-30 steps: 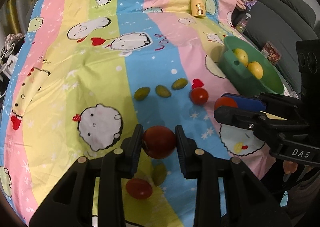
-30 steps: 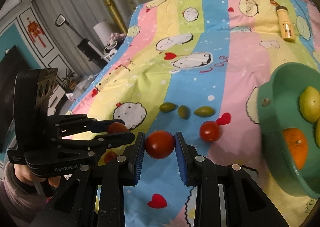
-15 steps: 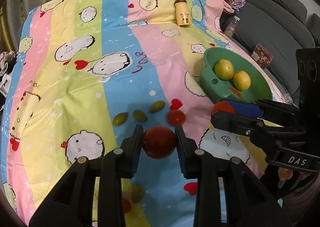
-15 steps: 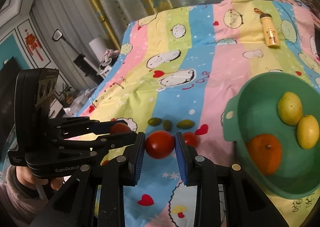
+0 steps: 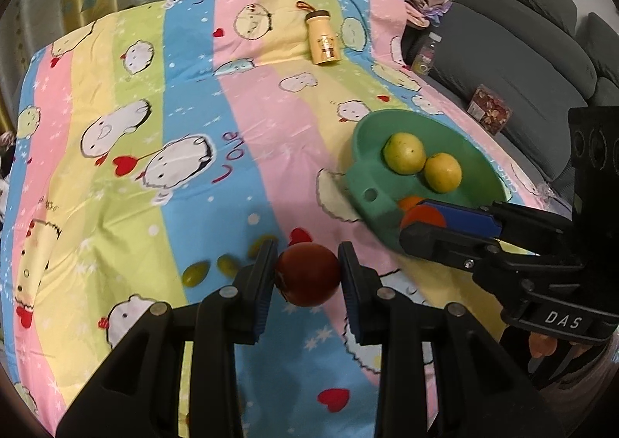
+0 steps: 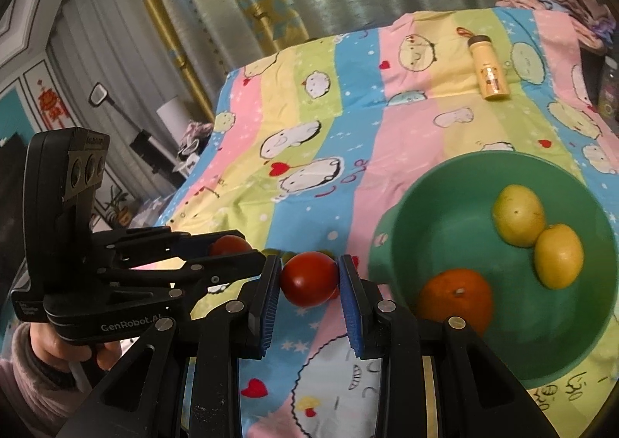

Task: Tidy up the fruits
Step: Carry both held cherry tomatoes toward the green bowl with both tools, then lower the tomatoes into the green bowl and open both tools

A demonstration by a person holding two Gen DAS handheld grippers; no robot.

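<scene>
Both grippers are black plastic with silver screws and blue ribbed pads. The left gripper (image 6: 240, 244) reads "GenRobot.AI"; the right gripper (image 5: 421, 221) reads "DAS". A fuzzy pink sleeve (image 6: 23, 380) shows near left.

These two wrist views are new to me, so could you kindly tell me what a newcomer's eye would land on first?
First, the two red tomatoes: the left gripper is shut on one tomato, and the right gripper is shut on another tomato, both above the striped cartoon bedsheet. Next, the green bowl to the right, holding two yellow fruits and an orange.
</scene>
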